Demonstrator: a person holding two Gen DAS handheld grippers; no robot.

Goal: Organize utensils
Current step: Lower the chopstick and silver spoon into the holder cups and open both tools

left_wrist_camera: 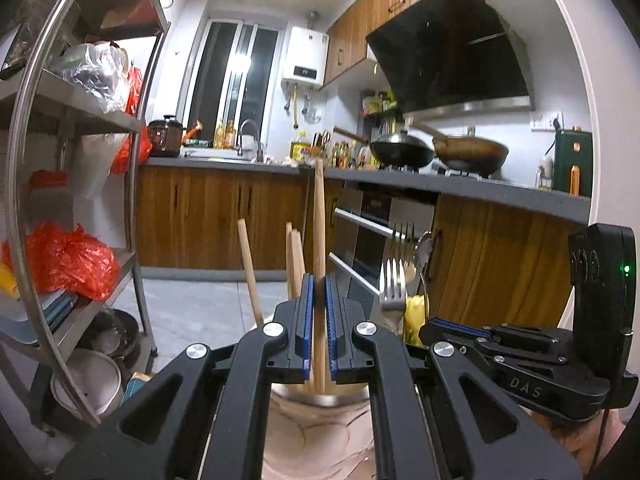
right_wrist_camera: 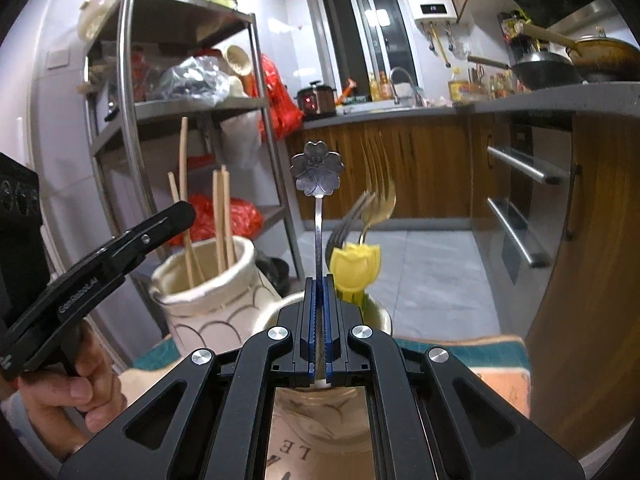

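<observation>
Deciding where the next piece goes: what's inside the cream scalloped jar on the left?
The cream scalloped jar holds several wooden chopsticks standing upright. The left gripper is shut on one. Their lower ends and the jar's bottom are hidden by its wall.

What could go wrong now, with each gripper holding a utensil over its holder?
The left gripper pinches one chopstick over the cream holder that already has several; it could knock those on the way down. The right gripper holds the thin flower-topped spoon close to the forks and yellow tulip piece, so it could snag or slip.
</observation>
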